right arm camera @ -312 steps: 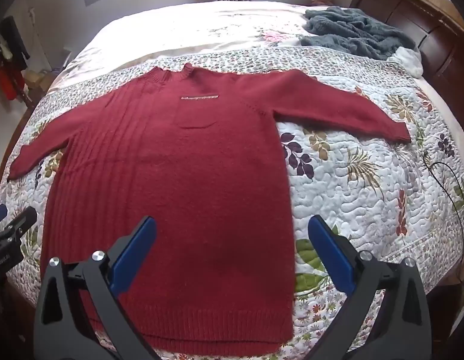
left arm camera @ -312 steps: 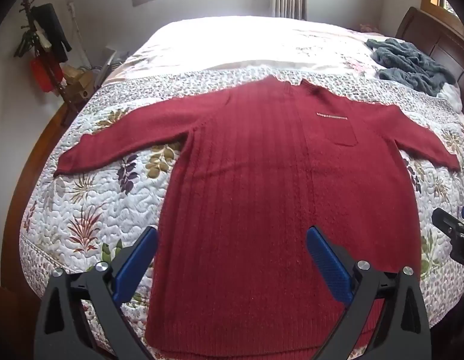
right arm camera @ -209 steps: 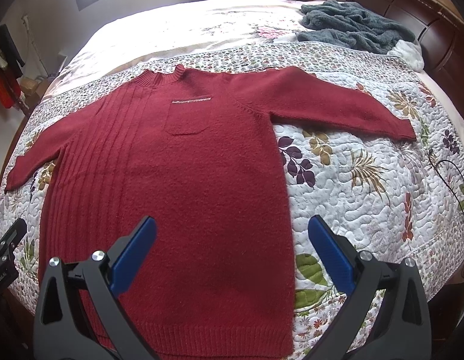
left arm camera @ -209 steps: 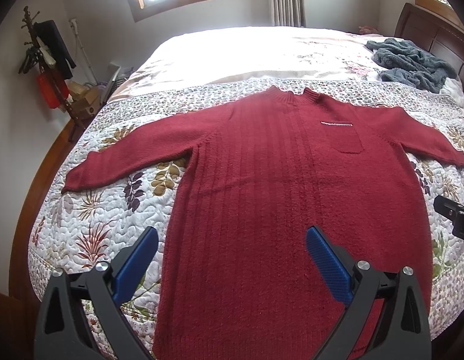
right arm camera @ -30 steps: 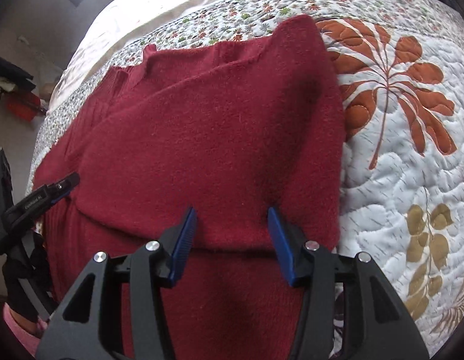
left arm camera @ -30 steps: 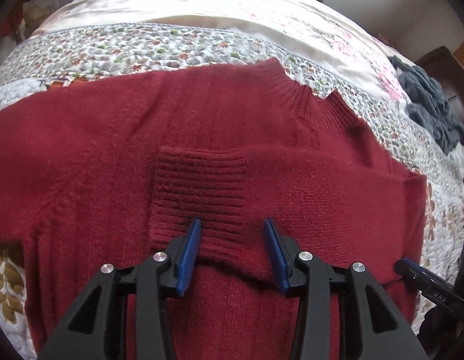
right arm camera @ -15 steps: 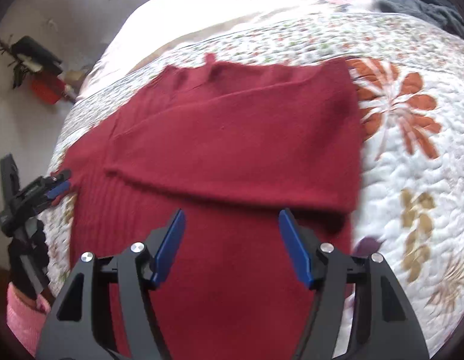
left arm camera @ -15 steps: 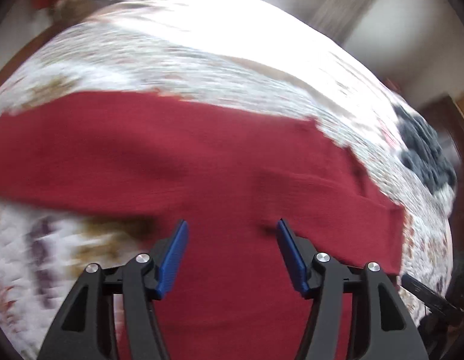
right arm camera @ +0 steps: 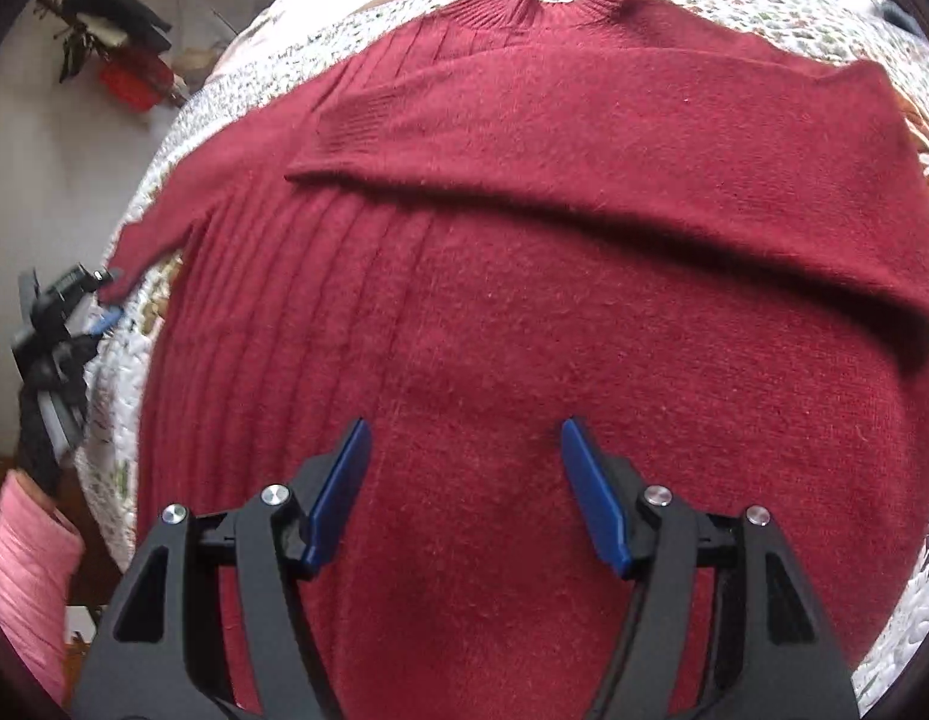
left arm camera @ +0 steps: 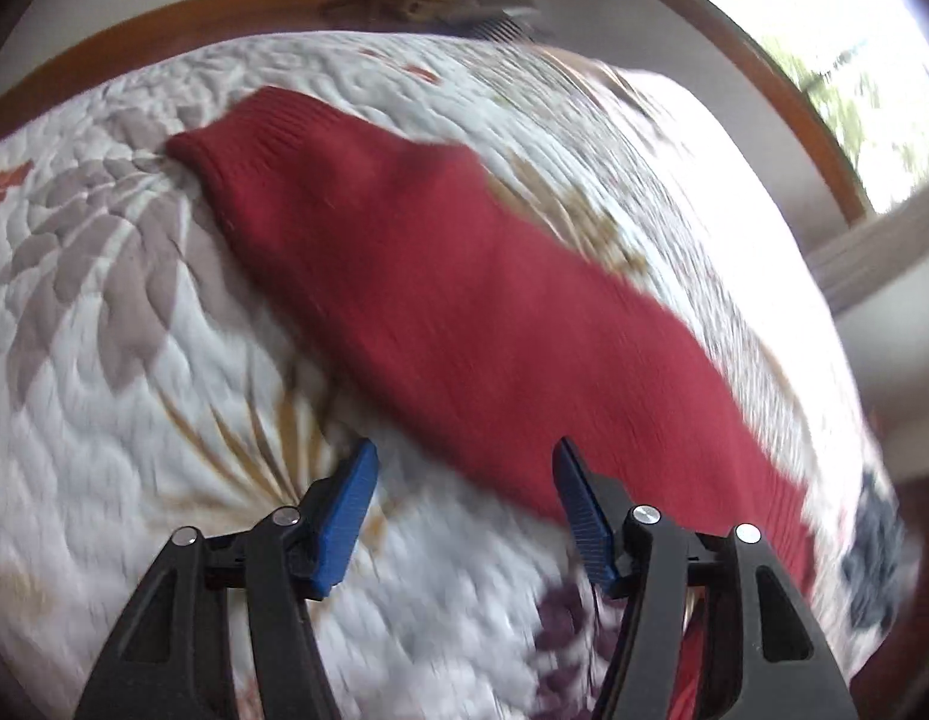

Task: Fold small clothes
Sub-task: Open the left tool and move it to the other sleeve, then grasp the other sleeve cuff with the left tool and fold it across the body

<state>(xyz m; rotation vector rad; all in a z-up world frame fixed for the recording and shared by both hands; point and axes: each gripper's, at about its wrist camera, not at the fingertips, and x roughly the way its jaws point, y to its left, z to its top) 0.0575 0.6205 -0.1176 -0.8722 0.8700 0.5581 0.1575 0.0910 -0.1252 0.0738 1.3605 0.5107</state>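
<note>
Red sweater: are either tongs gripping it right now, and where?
Neither holds it. The left tongs are open beside the outstretched sleeve, nothing between the pads. The right tongs are open over the red sweater body, gripping nothing.

floral quilt (left arm camera: 104, 360), window (left arm camera: 836, 48), pink sleeve (right arm camera: 26, 570)

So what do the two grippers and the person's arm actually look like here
Both grippers are alike: the left gripper and right gripper have black plastic frames with triangular cut-outs, silver screw heads at the pivots, and ribbed blue pads lining the jaws. No cables show. At the right view's left edge, a pink knit sleeve covers the person's arm.
</note>
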